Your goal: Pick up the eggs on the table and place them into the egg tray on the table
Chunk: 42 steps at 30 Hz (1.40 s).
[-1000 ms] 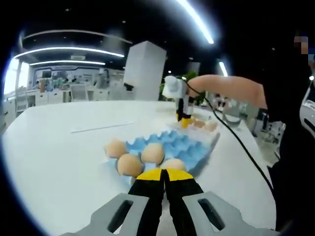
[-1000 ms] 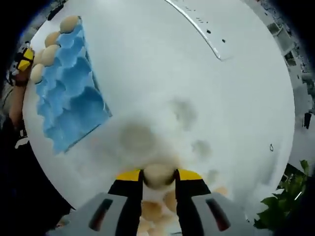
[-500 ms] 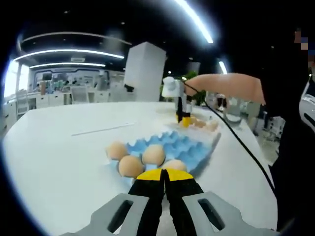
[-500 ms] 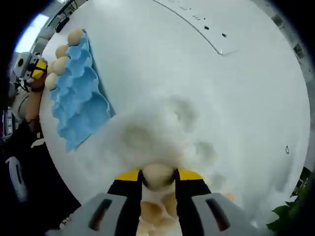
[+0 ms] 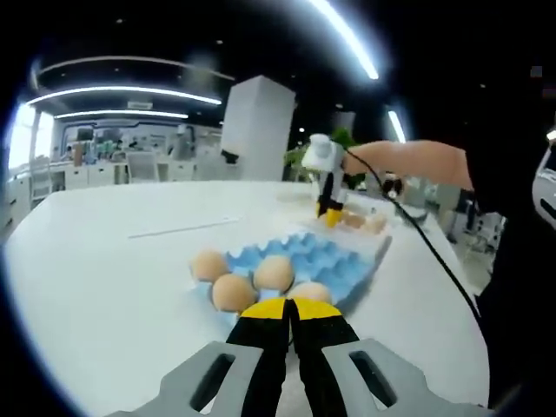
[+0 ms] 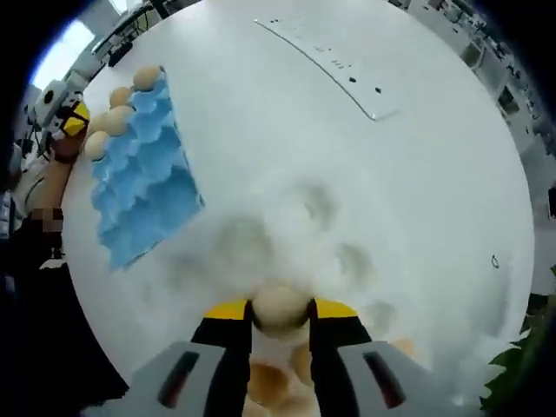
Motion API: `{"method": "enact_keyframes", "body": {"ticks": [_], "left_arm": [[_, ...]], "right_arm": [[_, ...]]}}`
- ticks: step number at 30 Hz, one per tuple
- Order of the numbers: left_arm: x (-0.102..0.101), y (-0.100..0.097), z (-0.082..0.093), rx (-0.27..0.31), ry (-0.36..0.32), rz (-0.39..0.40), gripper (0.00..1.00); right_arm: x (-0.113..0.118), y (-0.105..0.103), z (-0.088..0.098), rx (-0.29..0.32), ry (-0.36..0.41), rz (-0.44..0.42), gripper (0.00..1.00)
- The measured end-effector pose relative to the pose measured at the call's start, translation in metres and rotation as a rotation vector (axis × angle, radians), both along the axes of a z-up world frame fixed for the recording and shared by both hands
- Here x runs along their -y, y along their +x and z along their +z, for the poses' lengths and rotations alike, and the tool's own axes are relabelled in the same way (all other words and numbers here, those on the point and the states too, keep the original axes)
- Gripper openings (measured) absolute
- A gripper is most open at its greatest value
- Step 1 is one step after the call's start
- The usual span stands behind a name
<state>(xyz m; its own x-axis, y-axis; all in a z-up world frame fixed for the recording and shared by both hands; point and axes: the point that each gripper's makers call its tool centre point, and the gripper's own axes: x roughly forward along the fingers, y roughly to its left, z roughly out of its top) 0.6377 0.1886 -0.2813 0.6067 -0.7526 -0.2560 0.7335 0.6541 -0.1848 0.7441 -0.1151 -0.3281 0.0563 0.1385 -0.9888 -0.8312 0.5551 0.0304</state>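
Observation:
The blue egg tray [image 5: 326,258] lies on the white table [image 5: 104,287] just beyond my left gripper [image 5: 289,307], which is shut with nothing in it. Several tan eggs [image 5: 233,292] fill the tray's near cups. Farther back, a hand holds my right gripper [image 5: 330,214] over a small heap of loose eggs [image 5: 358,221]. In the right gripper view, my right gripper [image 6: 280,309] is shut on one egg [image 6: 280,303], raised above the loose eggs [image 6: 268,382]. The tray [image 6: 139,187] lies to the upper left there, with my left gripper [image 6: 69,118] at its filled end.
A thin pale strip [image 6: 323,62] lies flat on the table past the tray. A black cable [image 5: 421,248] trails from the right gripper along the table's right side. A green plant [image 6: 521,365] stands beyond the table edge. A white pillar [image 5: 256,126] rises behind.
My right gripper has risen a little from the heap of loose eggs with the egg still held. My left gripper has stayed where it was.

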Motion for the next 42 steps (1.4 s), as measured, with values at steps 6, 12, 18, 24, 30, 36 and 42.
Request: {"method": "enact_keyframes", "body": {"ticks": [6,12,18,24,30,36,42], "left_arm": [[-0.003,0.002,-0.001,-0.010,-0.004,0.005,0.00],[-0.006,0.001,0.004,0.002,-0.028,0.016,0.00],[-0.005,-0.001,0.005,0.006,-0.025,0.015,0.00],[-0.003,-0.002,0.003,0.005,-0.023,0.012,0.00],[-0.001,-0.003,-0.002,-0.006,-0.009,0.008,0.00],[0.000,-0.004,-0.002,-0.016,-0.019,0.003,0.00],[0.000,-0.006,0.003,-0.010,-0.040,-0.018,0.00]], "right_arm": [[0.002,0.001,0.006,0.134,0.065,-0.015,0.26],[0.000,-0.002,0.015,0.204,0.064,-0.014,0.26],[-0.002,-0.006,0.026,0.208,0.060,-0.012,0.26],[-0.012,-0.010,0.041,0.212,0.071,0.021,0.26],[-0.032,-0.007,0.049,0.201,0.092,0.038,0.26],[-0.055,-0.011,0.054,0.195,0.098,0.067,0.26],[-0.082,-0.015,0.060,0.185,0.112,0.095,0.26]]}}
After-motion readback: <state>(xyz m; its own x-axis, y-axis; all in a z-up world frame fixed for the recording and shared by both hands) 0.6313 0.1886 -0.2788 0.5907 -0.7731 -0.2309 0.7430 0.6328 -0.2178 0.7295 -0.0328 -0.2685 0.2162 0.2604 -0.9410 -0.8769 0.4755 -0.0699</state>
